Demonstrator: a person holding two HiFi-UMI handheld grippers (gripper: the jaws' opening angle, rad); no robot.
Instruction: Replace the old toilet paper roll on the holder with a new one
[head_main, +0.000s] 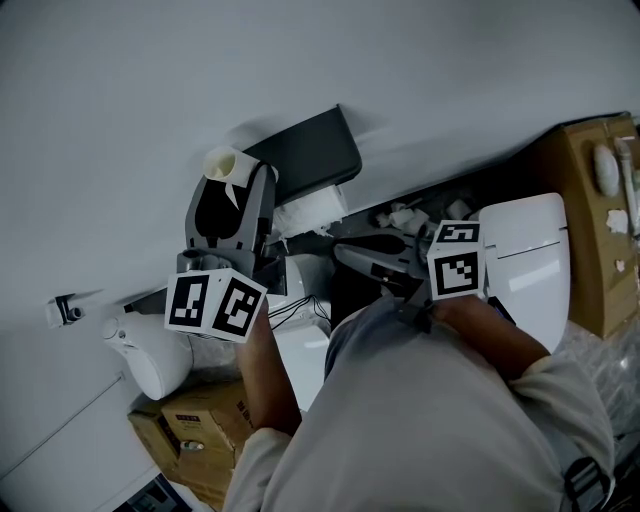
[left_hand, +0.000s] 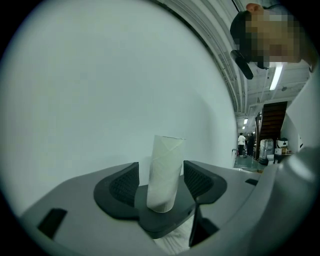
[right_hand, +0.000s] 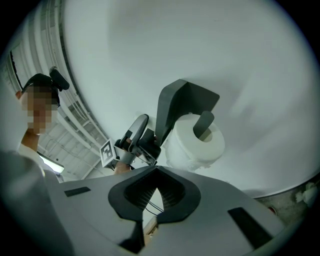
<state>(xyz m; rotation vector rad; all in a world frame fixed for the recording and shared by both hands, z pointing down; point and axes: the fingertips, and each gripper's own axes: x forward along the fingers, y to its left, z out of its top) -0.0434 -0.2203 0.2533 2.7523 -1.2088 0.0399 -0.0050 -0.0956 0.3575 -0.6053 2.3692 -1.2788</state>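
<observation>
Closest to you, your right gripper (right_hand: 156, 175) is pressed together with nothing between its pads, held low in front of the toilet (head_main: 535, 250) and aimed up toward the wall. Your left gripper (left_hand: 161, 182) is just to its left and a little further out, pointing level, with its jaws spread. The old toilet paper roll (left_hand: 166, 167), now only a bare pale cardboard tube, stands upright between those jaws. There is a sliver of space on each side of it, so neither pad (left_hand: 122, 186) is squeezing it. The tube's lower end sits on a dark rounded surface that looks like part of the holder (right_hand: 180, 100), at the holder's left end as the head view shows it. Beyond the left gripper, the right gripper view shows the holder's dark cover tilted up from the wall. The new roll (right_hand: 192, 145), full and white, is already threaded on the holder's hooked arm (right_hand: 204, 124) under that cover. It hangs to the right of your left gripper, near it but not touching. Below your left arm, a cardboard box (head_main: 205, 420) sits on the floor against the wall. Behind everything is the plain pale wall (left_hand: 100, 75).
</observation>
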